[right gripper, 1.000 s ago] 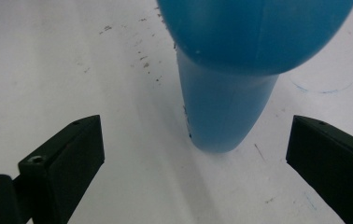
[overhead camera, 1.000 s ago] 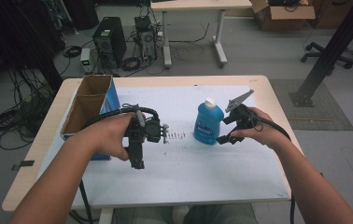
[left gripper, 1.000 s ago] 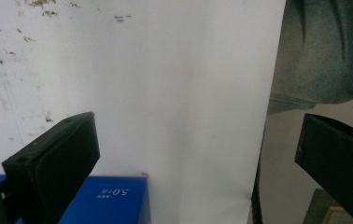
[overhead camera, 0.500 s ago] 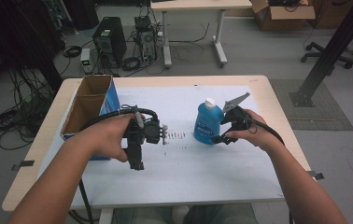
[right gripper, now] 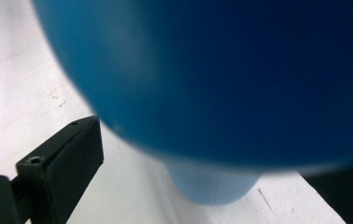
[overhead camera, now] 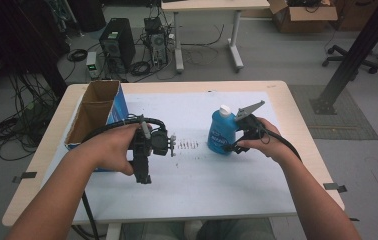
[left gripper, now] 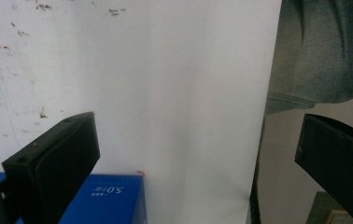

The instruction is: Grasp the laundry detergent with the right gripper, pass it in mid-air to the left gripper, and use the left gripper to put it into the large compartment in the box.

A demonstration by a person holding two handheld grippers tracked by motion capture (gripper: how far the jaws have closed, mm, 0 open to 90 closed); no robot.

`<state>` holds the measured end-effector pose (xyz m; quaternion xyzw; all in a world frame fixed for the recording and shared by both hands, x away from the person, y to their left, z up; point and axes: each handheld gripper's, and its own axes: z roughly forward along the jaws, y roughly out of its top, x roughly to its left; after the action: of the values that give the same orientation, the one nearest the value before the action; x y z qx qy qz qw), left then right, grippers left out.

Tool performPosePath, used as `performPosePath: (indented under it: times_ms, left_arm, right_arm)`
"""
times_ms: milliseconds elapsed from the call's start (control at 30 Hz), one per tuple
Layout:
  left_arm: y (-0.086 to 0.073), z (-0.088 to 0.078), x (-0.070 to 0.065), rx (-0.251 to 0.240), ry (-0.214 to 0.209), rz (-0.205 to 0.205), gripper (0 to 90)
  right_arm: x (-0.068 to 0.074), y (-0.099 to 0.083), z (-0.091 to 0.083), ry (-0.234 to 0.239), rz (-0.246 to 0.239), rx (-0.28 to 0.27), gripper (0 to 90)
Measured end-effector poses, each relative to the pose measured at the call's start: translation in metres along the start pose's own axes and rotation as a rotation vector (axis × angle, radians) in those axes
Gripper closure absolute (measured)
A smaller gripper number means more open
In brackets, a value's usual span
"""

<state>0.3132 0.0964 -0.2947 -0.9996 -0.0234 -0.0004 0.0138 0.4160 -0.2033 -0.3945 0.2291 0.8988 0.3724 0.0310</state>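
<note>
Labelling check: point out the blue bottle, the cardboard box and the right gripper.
blue bottle (overhead camera: 221, 133), high view, on its label.
cardboard box (overhead camera: 120, 103), high view, on its blue side wall.
right gripper (overhead camera: 233, 148), high view, between its fingertips at the bottle's base.

On the surface (overhead camera: 277, 95), a box (overhead camera: 97, 112) stands at the left, a bottle (overhead camera: 221, 131) right of centre, well apart.

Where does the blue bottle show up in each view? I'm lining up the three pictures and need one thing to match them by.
High view: blue bottle stands upright right of centre on the white sheet, at the right gripper.
Left gripper view: not in this picture.
Right gripper view: blue bottle, blurred, covers the upper frame between the jaws.
Shared landmark: the white sheet.
</note>
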Motion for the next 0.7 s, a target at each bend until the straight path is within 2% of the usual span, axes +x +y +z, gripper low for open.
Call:
performPosePath:
  times_ms: [233,400,700]
  left_arm:
    - [0.0002,-0.0004,-0.0019,-0.003,0.001,0.004,0.2]
    - [0.0011,0.0002,-0.0024,-0.004,0.001,0.005,0.3]
    - [0.0033,0.0007,-0.0031,-0.005,0.000,0.007,0.2]
  right_arm:
    - [0.0000,-0.0014,0.0026,-0.012,0.002,-0.040,3.2]
    - [-0.0015,-0.0057,0.0023,-0.021,0.015,-0.088,2.9]
    - [-0.0009,-0.0081,0.0056,-0.027,0.014,-0.122,2.9]
